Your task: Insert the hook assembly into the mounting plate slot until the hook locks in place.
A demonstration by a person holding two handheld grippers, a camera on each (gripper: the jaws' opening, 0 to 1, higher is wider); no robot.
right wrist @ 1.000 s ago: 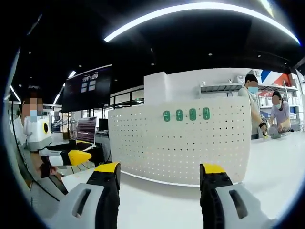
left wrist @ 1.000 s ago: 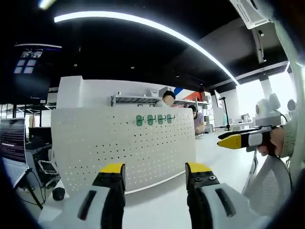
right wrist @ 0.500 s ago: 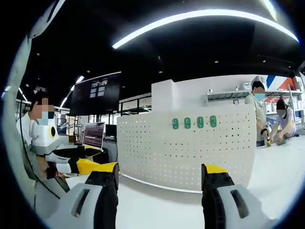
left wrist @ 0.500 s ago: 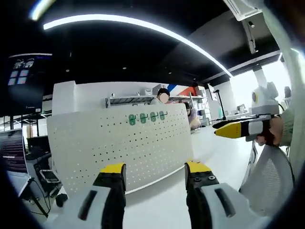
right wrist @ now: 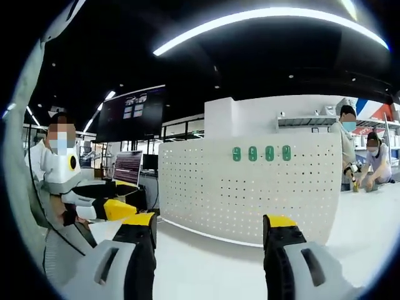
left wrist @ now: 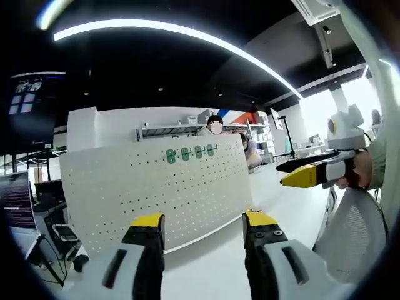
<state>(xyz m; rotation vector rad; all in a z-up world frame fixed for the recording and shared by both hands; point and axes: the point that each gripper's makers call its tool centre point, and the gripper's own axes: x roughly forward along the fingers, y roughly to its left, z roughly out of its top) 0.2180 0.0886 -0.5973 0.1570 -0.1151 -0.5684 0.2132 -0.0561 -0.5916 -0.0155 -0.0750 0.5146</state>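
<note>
A white perforated mounting plate (left wrist: 156, 194) (right wrist: 250, 187) stands upright on the white table. Near its top edge sit several green hooks in a row (left wrist: 187, 154) (right wrist: 261, 153). My left gripper (left wrist: 204, 225) is open, its yellow-tipped jaws low in the left gripper view, short of the plate, with nothing between them. My right gripper (right wrist: 210, 225) is open too, empty, facing the plate from a distance. The right gripper (left wrist: 309, 175) also enters the left gripper view from the right, held in a hand. The left gripper (right wrist: 115, 209) shows at the left of the right gripper view.
White table (left wrist: 206, 262) (right wrist: 212, 262) stretches in front of the plate. A mesh chair back (left wrist: 350, 244) is at the right. Monitors (right wrist: 128, 169) and a desk stand behind the plate's left end. Two persons (right wrist: 359, 156) work at a far bench.
Both views have shifted slightly as the hands moved; the plate sits a little further right in the right gripper view. The right gripper's tip has dipped in the left gripper view. Jaws remain open.
</note>
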